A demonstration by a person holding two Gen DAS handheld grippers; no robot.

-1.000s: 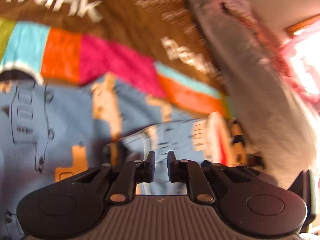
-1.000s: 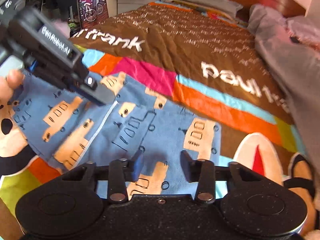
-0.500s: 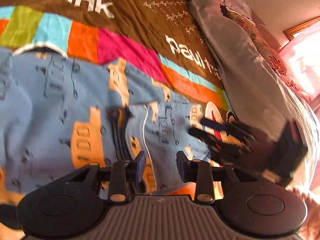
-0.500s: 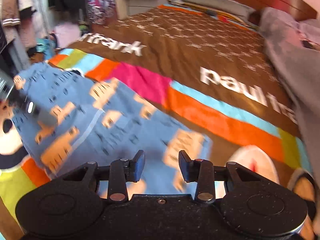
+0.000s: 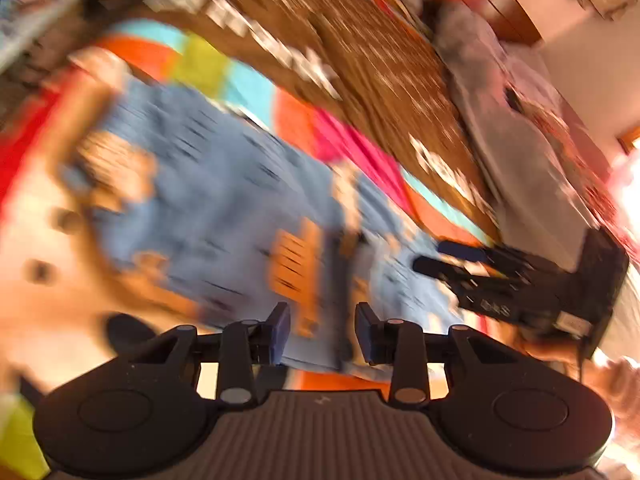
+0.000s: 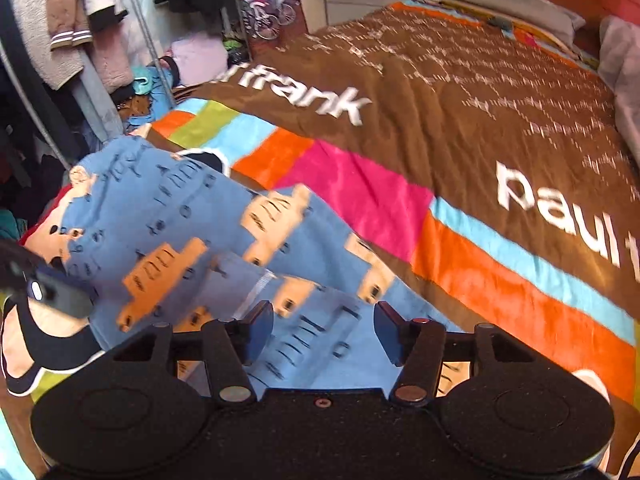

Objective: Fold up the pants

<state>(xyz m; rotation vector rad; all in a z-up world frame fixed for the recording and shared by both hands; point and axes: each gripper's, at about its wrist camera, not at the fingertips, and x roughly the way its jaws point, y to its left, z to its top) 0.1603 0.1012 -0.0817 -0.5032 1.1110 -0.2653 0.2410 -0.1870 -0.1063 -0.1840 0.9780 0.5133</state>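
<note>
The big bedspread [image 6: 460,92] fills the scene, brown with white lettering and bright colour stripes, and it is serving as the folding surface: wide and flat enough to take the whole garment. Along its right side lies a grey blanket [image 5: 516,168], bunched out of the way. To the left of the bed in the right wrist view, hanging clothes [image 6: 68,20] crowd a rack, no part of the job.

On the near end of the bedspread lie the pants [image 6: 192,216], blue with orange truck prints. They look laid out with one layer lapped over another near the middle, a pale seam line showing there, so a first fold seems to be in place or under way; the fabric is rumpled, not smoothed.

The right gripper [image 6: 324,336] hangs over the near edge of the pants, jaws wide apart, nothing between them. The left gripper [image 5: 320,332] is also spread, its view heavily blurred; blue cloth shows behind its gap, but whether it touches the fabric cannot be told. From the left camera the right gripper [image 5: 436,258] reaches in low over the cloth. Both look poised to take a fresh hold.

No container is in view.
</note>
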